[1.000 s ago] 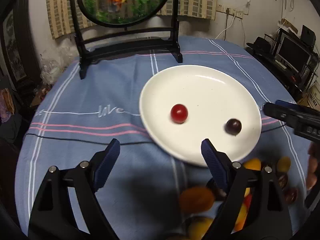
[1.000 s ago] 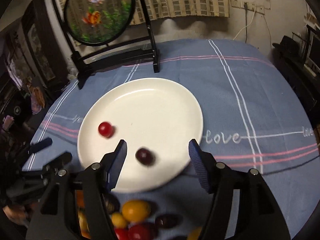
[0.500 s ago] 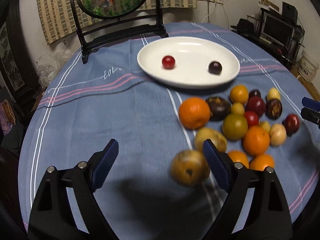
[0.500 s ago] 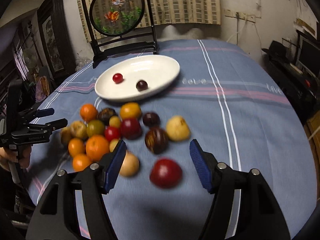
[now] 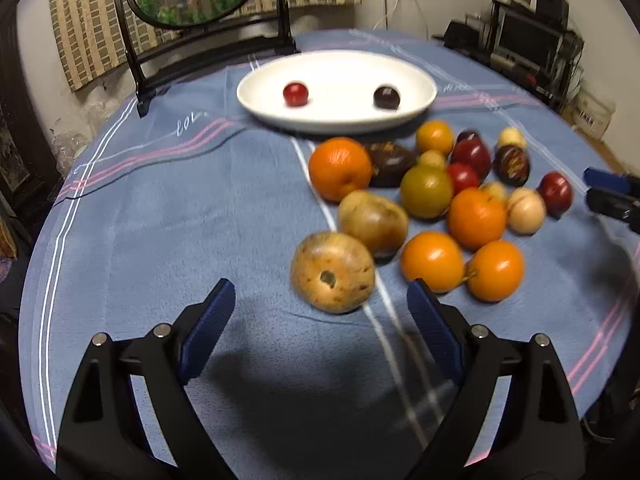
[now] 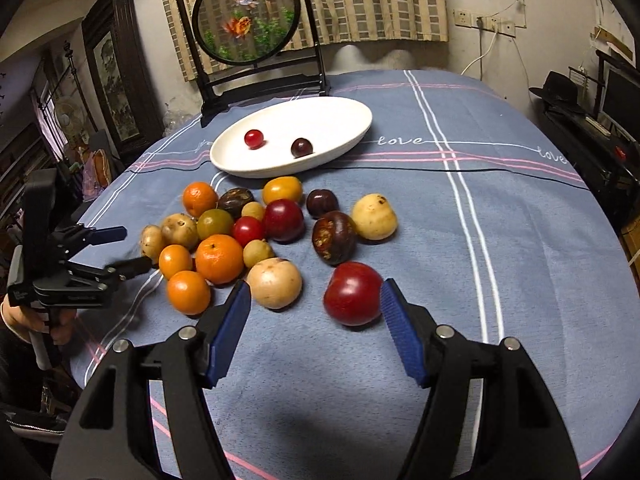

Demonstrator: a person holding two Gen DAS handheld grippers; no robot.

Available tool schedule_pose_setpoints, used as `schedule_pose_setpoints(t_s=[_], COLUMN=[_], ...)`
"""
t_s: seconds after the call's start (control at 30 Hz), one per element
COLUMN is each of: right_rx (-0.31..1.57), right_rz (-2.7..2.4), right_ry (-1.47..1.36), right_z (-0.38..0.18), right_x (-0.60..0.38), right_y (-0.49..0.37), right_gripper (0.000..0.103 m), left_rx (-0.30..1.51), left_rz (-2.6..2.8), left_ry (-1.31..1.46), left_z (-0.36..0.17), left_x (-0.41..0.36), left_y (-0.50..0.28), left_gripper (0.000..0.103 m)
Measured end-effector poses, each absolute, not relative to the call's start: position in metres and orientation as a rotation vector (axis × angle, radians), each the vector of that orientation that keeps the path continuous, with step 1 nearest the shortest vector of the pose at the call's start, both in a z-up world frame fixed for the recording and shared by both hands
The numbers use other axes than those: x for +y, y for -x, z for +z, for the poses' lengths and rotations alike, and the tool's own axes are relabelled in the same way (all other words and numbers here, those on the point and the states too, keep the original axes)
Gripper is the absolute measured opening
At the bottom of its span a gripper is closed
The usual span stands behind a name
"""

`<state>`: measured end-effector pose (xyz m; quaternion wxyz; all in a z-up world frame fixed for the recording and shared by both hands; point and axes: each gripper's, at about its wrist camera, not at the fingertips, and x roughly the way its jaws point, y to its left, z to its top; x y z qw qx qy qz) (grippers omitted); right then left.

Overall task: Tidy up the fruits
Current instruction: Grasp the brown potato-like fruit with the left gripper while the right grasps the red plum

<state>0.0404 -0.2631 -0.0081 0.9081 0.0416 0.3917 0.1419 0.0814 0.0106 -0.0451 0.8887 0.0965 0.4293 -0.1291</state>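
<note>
Where the left wrist looks down, the left gripper [image 5: 320, 308] stands spread wide and grips nothing, a speckled brown fruit [image 5: 332, 272] just ahead of its jaws on the blue tablecloth [image 5: 160, 220]. In the right wrist view the right gripper [image 6: 316, 304] is partly spread, also without a hold, a big red fruit [image 6: 353, 293] close by its right finger. Behind the heap, the white plate [image 6: 332, 116] holds a small red fruit [image 6: 254, 138] and a dark fruit [image 6: 301, 147].

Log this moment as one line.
left gripper: open, near brown fruit | right gripper: open, near red fruit | plate: two small fruits
</note>
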Motion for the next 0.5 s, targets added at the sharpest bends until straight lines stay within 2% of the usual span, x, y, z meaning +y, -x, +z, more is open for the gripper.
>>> schedule_pose_setpoints(t_s=[0.17,0.23,0.33,0.37,0.5], right_rx=[0.812,0.814,0.837,0.844,0.876], right_rz=[0.283,0.270,0.224,0.206,0.156], right_ry=[-0.081,-0.078,-0.055,-0.041,0.031], right_z=[-0.009,-0.009,-0.014,-0.017,-0.028], right_x=[-0.263,-0.264,-0.266,-0.265,-0.258], right_y=[-0.041,-0.042,-0.047,-0.049,-0.058], right_gripper=[0.068,0.068,0.068,0.068,0.068], left_rx=[0.929,0.938,0.930,0.924,0.926], left_rz=[-0.261,-0.264,-0.282,-0.299,-0.288], left_ry=[-0.184,-0.172,-0.144,-0.119,-0.091], left_z=[-0.054,-0.055,-0.052,-0.051,-0.052], left_x=[0.013,0.014,0.013,0.014,0.012], left_y=[-0.095,-0.101,-0.107,-0.108,-0.111], left_gripper=[0.087,0.079,0.060,0.047,0.045])
